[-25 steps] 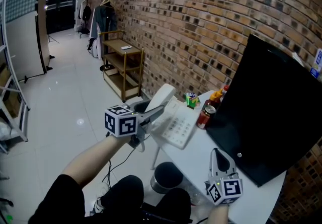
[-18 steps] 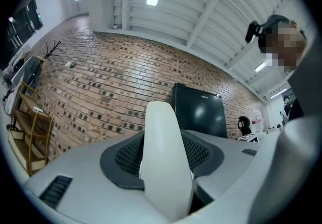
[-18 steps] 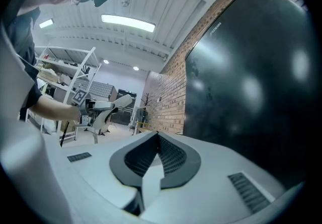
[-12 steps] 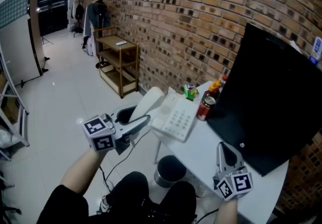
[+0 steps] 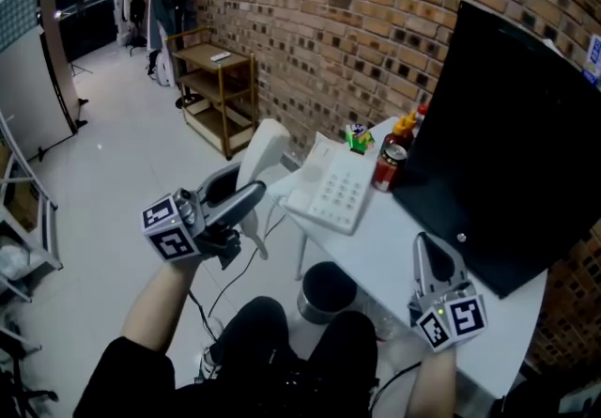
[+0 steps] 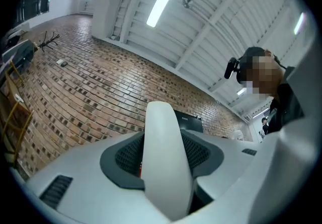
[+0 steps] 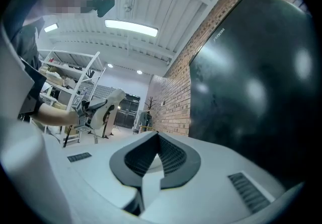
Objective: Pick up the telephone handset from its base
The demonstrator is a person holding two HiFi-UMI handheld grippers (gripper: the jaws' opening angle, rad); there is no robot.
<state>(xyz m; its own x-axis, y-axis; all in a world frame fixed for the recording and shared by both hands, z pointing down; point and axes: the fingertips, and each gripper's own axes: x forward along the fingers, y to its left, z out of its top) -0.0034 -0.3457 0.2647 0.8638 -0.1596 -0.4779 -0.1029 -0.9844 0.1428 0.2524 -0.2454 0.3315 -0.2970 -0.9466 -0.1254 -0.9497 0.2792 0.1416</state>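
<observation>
The left gripper (image 5: 246,198) has its fingers (image 6: 121,160) clamped on the white telephone handset (image 5: 261,153), holding it tilted upward in the air, left of and apart from its base (image 5: 338,195) on the white counter (image 5: 413,280). The right gripper (image 5: 434,255) is over the counter's near end, fingers closed together on nothing
</observation>
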